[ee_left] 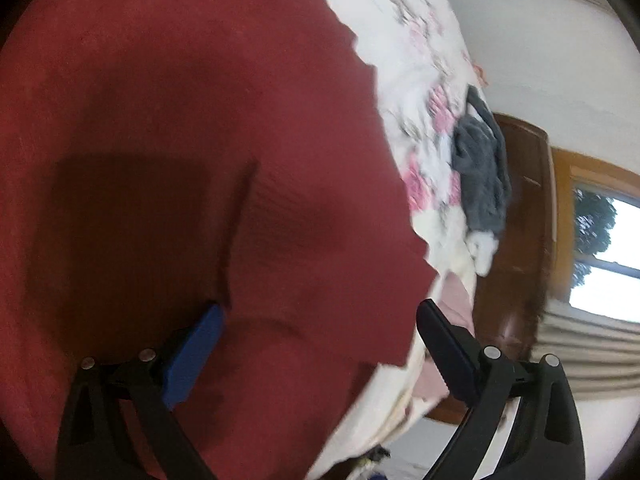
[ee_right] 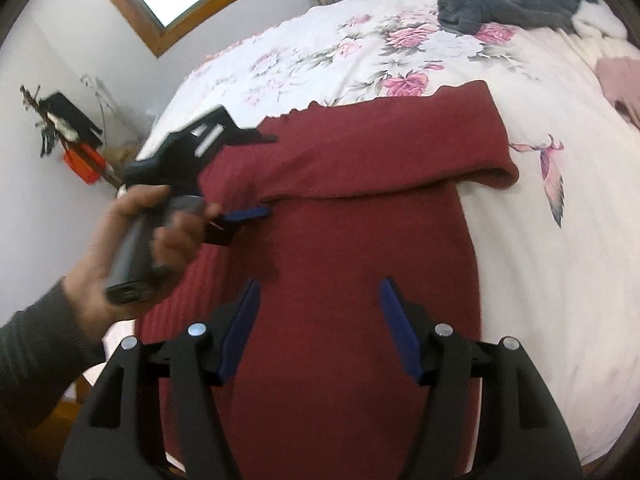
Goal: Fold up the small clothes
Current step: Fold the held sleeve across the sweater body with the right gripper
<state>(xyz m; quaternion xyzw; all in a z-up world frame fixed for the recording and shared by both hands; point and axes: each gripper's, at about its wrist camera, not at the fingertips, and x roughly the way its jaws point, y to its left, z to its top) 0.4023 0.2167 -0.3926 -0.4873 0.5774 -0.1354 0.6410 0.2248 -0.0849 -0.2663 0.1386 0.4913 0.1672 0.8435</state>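
Both my claws are released: the left claw (ee_left: 320, 320) hangs over the red sweater (ee_right: 340, 240), the right claw (ee_right: 318, 292) nearer its hem.

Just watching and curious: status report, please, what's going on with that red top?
Left gripper open, right gripper open, neither gripping. Red garment flat on floral bedspread, sleeve folded across. Nothing blocking.

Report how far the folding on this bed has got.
Done: the dark red ribbed knit garment lies flat on the floral bedspread with its top part folded across. In hand: nothing gripped; the left gripper and right gripper are both open over it. Left: further folds, plus the crumpled grey fleece garment and the pink cloth at the far edge.
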